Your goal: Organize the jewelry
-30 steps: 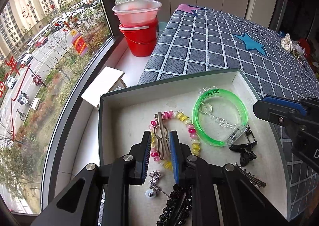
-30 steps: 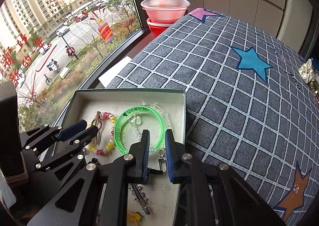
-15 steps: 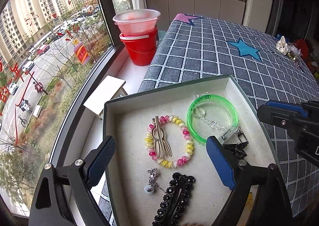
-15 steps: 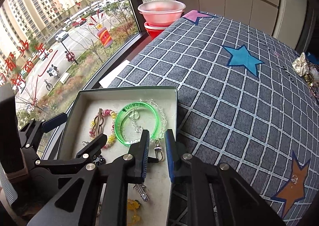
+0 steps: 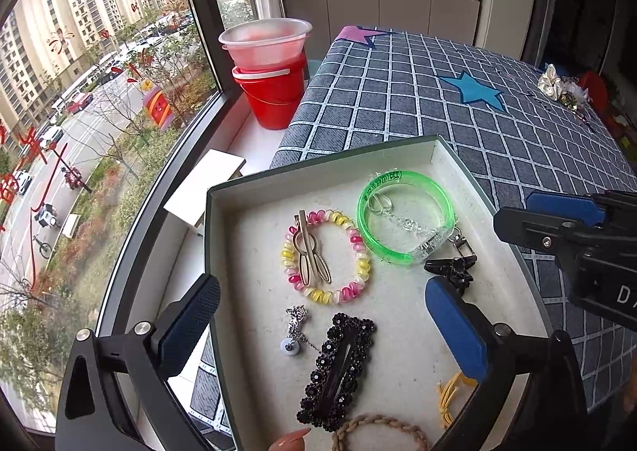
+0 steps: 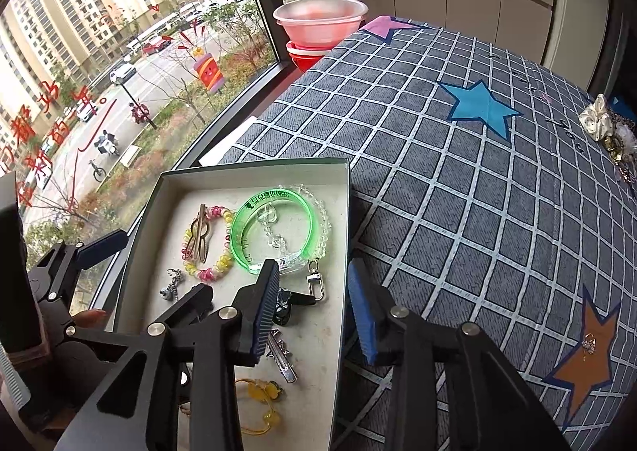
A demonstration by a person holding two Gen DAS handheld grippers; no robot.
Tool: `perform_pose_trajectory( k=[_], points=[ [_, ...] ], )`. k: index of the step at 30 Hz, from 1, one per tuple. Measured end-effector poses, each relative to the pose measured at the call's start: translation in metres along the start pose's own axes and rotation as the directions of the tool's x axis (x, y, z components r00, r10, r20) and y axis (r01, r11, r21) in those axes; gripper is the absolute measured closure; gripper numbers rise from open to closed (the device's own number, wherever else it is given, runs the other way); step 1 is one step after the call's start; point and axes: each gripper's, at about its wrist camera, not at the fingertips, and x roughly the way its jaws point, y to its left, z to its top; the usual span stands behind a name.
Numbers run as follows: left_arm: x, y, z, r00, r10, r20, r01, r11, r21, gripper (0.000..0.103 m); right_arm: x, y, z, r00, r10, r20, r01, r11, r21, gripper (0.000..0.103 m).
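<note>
The bed [image 6: 458,156], with its grey checked cover and star patches, carries the shallow box [image 5: 223,236] at its window-side edge, and all the jewelry lies inside that box.

My left gripper [image 5: 322,323] hangs low over the box's near half, tilted down, its fingers [image 5: 191,319] spread wide and grasping nothing (a second ago they were clenched right at the gold clip; now they have let go and drawn back). My right gripper [image 6: 314,307] sits over the box's right wall, one finger inside, one out over the cover; its fingers, nearly shut a second ago, now stand parted and empty.

The green bangle [image 5: 406,216] lies flat at the far right of the box, a clear crystal chain [image 5: 402,222] inside its ring. Left of it lies the pink-and-yellow bead bracelet [image 5: 328,255], and the gold clip [image 5: 308,251] rests across its left side, long axis running near to far, hinged end toward the far wall. The black barrette [image 5: 338,367] lies nearer me, long axis slanted near-left to far-right. Beside it is a small silver charm [image 5: 294,331].
</note>
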Motion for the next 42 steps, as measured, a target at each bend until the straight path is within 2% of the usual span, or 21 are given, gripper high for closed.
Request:
perform_pose_trajectory(
  k=[1,3,9,14,21,30,42],
  points=[
    [-0.002,0.0,-0.001,1.0,0.003,0.002,-0.003,1.0,-0.001,0.0,-0.001,0.0,-0.001,1.0,-0.001,-0.006,0.001,1.0,0.0,0.058],
    [-0.006,-0.001,-0.003,1.0,0.001,0.001,-0.001,1.0,-0.006,0.0,-0.002,-0.001,-0.003,1.0,-0.001,-0.016,0.001,1.0,0.003,0.043],
    [-0.018,-0.001,-0.009,1.0,0.0,0.005,0.0,1.0,-0.013,0.0,-0.009,-0.001,-0.013,0.999,-0.005,-0.04,0.004,1.0,-0.008,0.023],
    [-0.031,0.0,-0.019,1.0,0.0,0.016,0.0,1.0,-0.016,0.0,-0.016,-0.002,-0.024,0.998,-0.011,-0.056,0.011,1.0,-0.01,0.022],
    [-0.053,0.004,-0.041,1.0,-0.003,0.019,0.004,1.0,-0.029,0.0,-0.035,0.006,-0.041,0.999,-0.007,-0.038,0.006,1.0,-0.03,0.01],
    [-0.082,0.017,-0.064,0.999,0.021,0.045,-0.017,0.996,-0.087,0.0,-0.061,0.031,-0.059,0.999,-0.03,0.017,0.032,0.995,-0.092,0.01],
    [-0.112,0.034,-0.084,0.995,0.067,0.076,-0.055,0.988,-0.146,0.0,-0.095,0.061,-0.076,0.989,-0.1,0.113,0.116,0.982,-0.147,0.008]
  ],
)
